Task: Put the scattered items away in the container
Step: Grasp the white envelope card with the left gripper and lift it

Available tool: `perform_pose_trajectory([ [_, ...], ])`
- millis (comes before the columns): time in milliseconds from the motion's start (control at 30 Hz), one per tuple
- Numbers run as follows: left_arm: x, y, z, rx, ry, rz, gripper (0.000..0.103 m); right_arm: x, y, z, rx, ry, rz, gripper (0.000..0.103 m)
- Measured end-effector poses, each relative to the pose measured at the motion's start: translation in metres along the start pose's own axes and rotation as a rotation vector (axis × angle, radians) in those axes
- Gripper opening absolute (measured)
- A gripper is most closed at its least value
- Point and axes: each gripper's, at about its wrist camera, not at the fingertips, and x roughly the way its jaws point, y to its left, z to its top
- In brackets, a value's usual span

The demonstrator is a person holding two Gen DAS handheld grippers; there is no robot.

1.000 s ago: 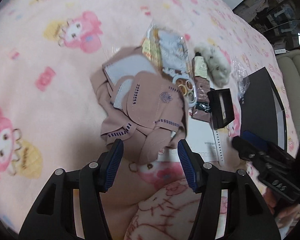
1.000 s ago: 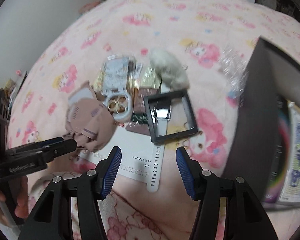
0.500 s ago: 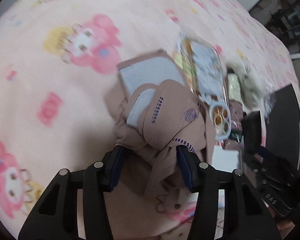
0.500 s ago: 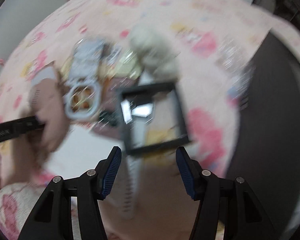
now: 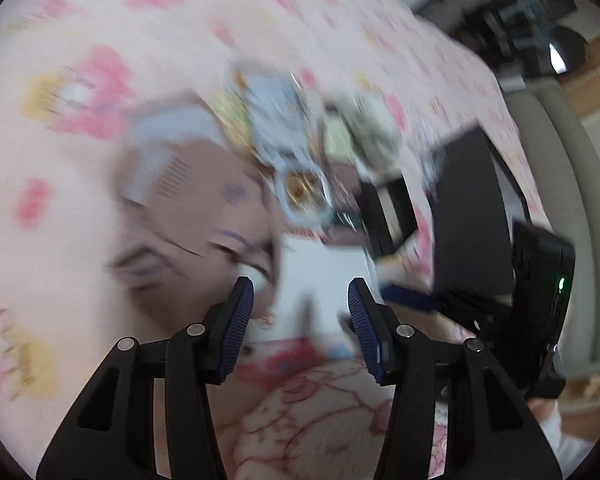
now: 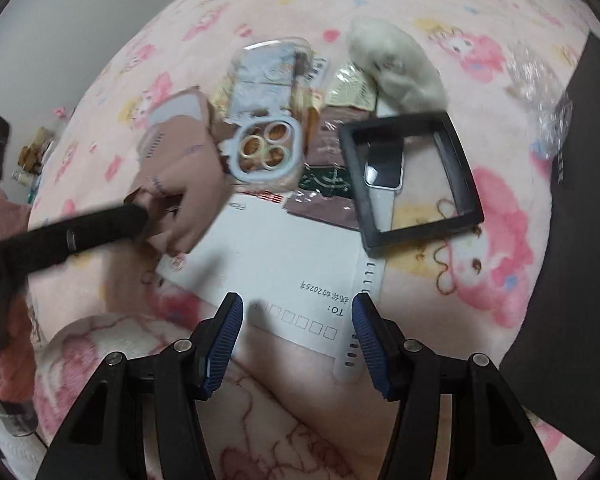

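Scattered items lie on a pink cartoon blanket (image 6: 480,20): a brown cloth (image 6: 180,176), a white envelope (image 6: 284,268), a case of rings (image 6: 266,148), a black frame (image 6: 456,216) over a white watch (image 6: 380,208), a fluffy toy (image 6: 396,68). The black container (image 6: 580,220) stands at the right. My left gripper (image 5: 300,312) is open and empty, over the envelope (image 5: 316,276), right of the blurred cloth (image 5: 196,216). In the right wrist view its finger (image 6: 80,232) lies beside the cloth. My right gripper (image 6: 296,328) is open and empty above the envelope.
A clear packet (image 6: 268,68) and a crumpled plastic bag (image 6: 540,76) lie at the far side of the pile. A grey sofa (image 5: 556,160) stands right of the bed. A pink pillow (image 6: 260,420) lies under both grippers.
My left gripper had closed around the brown cloth half a second ago; now it is open and has swung right, off the cloth. The right gripper has pulled back a little.
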Motion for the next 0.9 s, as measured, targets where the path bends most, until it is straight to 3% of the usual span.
perform_pose_trajectory([
  [67, 0.019, 0.000, 0.005, 0.034, 0.064, 0.004, 0.050, 0.001, -0.006, 0.000, 0.021, 0.000, -0.001, 0.053],
  [200, 0.030, 0.012, 0.011, 0.052, 0.105, 0.019, 0.047, -0.001, -0.018, 0.002, 0.032, -0.020, -0.179, 0.053],
  [233, 0.030, 0.016, 0.014, 0.040, 0.107, 0.032, 0.046, -0.001, -0.021, 0.003, 0.040, -0.020, -0.166, 0.053],
  [333, 0.026, 0.029, 0.016, 0.013, 0.071, 0.209, 0.044, 0.000, -0.021, 0.003, 0.063, -0.010, -0.124, 0.053],
  [400, 0.020, 0.036, 0.013, -0.016, 0.037, 0.257, 0.044, -0.001, -0.019, 0.002, 0.064, -0.007, -0.100, 0.053],
  [500, 0.005, 0.039, 0.003, -0.026, -0.020, 0.399, 0.040, -0.010, -0.015, -0.003, 0.051, -0.042, -0.173, 0.053],
  [567, -0.007, 0.039, -0.004, -0.044, -0.039, 0.377, 0.041, -0.025, -0.009, -0.006, 0.032, -0.099, -0.207, 0.053],
  [667, -0.026, 0.035, -0.017, -0.056, -0.074, 0.340, 0.042, -0.044, 0.003, -0.009, -0.008, -0.140, -0.102, 0.053],
  [800, -0.044, 0.031, -0.024, -0.091, -0.113, 0.258, 0.043, -0.027, 0.019, -0.001, -0.044, -0.041, 0.139, 0.053],
  [900, -0.049, 0.027, -0.025, -0.132, -0.157, 0.131, 0.046, -0.004, 0.009, 0.003, -0.004, 0.014, 0.102, 0.053],
])
